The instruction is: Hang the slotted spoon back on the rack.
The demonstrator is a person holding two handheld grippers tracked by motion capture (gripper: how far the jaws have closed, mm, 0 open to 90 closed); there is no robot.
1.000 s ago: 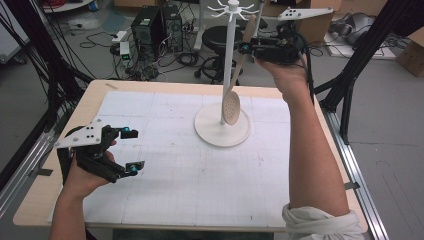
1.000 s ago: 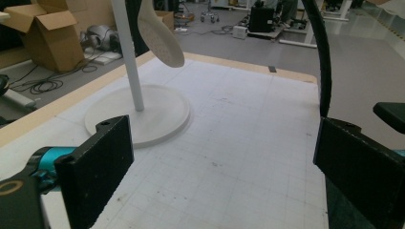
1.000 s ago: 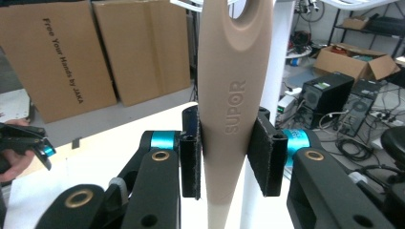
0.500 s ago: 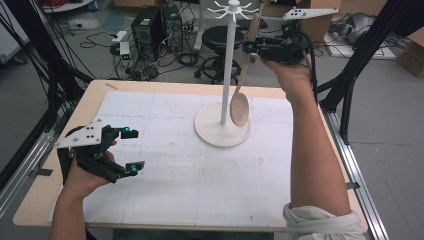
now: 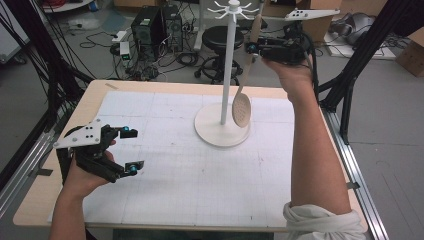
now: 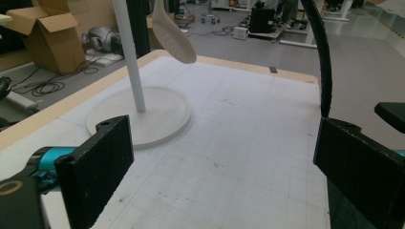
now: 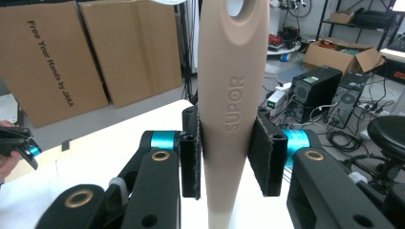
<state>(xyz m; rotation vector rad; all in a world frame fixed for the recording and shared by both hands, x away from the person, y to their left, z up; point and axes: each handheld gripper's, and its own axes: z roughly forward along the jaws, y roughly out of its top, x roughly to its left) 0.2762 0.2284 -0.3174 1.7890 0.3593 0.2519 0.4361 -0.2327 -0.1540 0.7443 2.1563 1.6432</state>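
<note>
At the far right of the desk: right tongs [image 5: 252, 47] raised near the top of the stand [image 5: 223, 75], clamped on the handle of a beige slotted spoon [image 5: 242, 107].
Grip: pads pressed on both sides of the handle [image 7: 229, 119], low on its shaft, hanging hole left free above.
Why held so: spoon hangs bowl-down, upright, likely so the hole can go over one of the hooks [image 5: 233, 8].
Spoon position: in the air, bowl just beside the pole, above the round base, not touching it as far as I can judge.
Left tongs [image 5: 131, 150]: jaws wide apart, nothing between them, low over the near left of the desk [image 5: 165, 200]; probably parked clear of the work.
Hard to make out: gap between hole and nearest hook; which hook is meant.
Cut off: top of the hole in the right gripper view; hooks in the left gripper view.
</note>
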